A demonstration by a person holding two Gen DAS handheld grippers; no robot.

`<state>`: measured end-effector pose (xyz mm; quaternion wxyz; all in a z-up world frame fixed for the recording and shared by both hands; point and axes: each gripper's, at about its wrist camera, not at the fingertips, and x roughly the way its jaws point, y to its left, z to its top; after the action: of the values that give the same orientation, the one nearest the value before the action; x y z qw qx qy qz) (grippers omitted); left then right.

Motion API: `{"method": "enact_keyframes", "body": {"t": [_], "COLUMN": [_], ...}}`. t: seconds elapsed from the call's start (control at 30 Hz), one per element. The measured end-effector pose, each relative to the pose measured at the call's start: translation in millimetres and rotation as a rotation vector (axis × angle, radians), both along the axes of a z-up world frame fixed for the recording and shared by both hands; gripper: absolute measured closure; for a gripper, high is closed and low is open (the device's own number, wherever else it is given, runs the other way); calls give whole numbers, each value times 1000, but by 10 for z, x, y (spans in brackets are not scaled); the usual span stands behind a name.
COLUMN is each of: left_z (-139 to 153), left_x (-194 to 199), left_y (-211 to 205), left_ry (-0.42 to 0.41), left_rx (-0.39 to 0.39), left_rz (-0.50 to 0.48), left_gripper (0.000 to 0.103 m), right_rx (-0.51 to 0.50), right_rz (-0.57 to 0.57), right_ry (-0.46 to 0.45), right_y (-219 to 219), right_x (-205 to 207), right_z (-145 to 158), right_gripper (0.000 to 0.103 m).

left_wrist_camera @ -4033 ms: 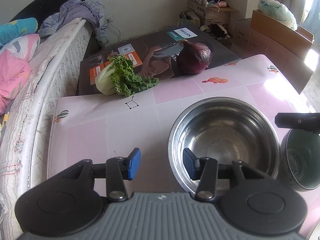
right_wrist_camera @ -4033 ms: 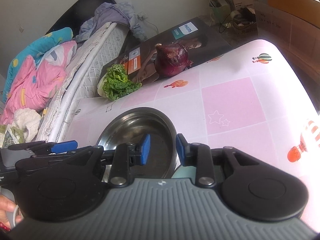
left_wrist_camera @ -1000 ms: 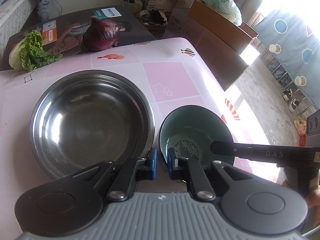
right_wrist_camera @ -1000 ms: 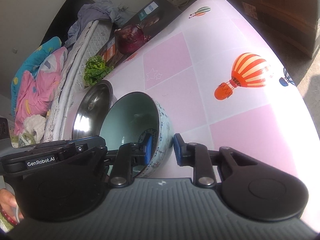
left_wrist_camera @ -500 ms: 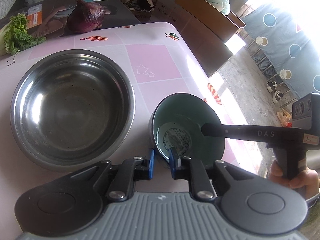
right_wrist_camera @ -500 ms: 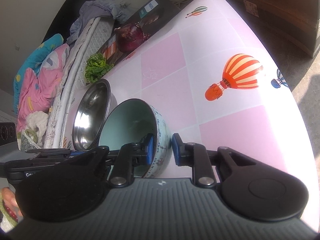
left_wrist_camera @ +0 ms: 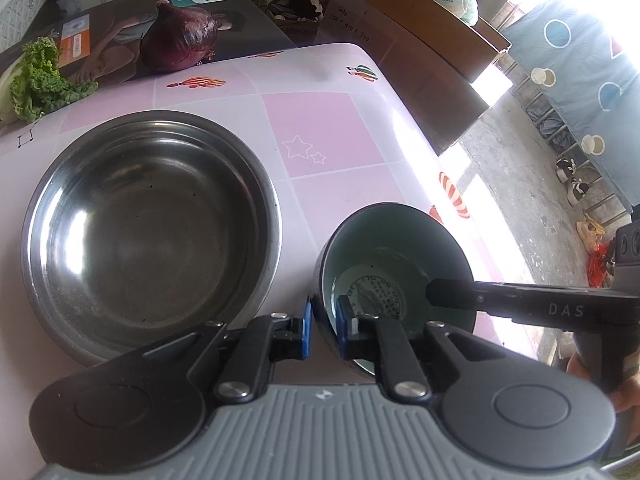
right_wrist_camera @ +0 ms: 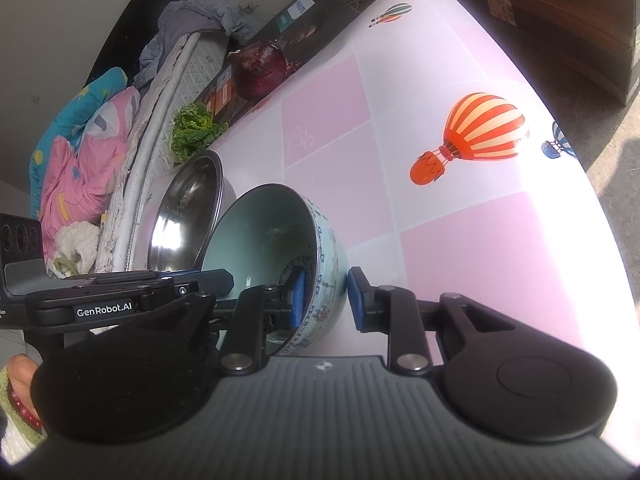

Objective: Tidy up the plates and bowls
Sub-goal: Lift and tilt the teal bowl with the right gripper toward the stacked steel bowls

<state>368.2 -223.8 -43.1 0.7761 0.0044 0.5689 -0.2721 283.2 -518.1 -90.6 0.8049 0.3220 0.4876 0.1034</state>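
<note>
— So, where is the ceramic bowl [left_wrist_camera: 394,256]?
— Just beside the steel bowl [left_wrist_camera: 150,224], on the pink table [left_wrist_camera: 320,128]; both hold nothing.
— And the tools?
— The left gripper [left_wrist_camera: 322,326] pinches the ceramic bowl's near rim. The right gripper [right_wrist_camera: 323,298] straddles its opposite wall, jaws opening, outer pad apart from it

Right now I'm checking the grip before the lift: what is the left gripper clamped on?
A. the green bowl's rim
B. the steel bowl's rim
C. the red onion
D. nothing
A: in the left wrist view the left gripper has its blue pads either side of the green bowl's near rim, while the steel bowl sits beside it untouched and the onion lies far off.
</note>
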Motion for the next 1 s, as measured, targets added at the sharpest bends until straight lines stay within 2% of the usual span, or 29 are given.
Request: {"method": "enact_keyframes", "body": {"t": [0.27, 0.47, 1.0], "left_z": [-27, -81, -128], "left_x": [23, 46, 43], "left_y": [-14, -72, -84], "left_ry": [26, 41, 48], "left_rx": [-8, 11, 12], "left_rz": [-21, -22, -11], "left_gripper": [88, 89, 89], "right_rx": [57, 55, 94], "right_rz": [-38, -44, -59], "right_ry": [-9, 19, 40], "right_y": [-124, -71, -2], "right_x": [-41, -76, -37], "right_z": [-46, -88, -206], "right_gripper": [80, 73, 76]}}
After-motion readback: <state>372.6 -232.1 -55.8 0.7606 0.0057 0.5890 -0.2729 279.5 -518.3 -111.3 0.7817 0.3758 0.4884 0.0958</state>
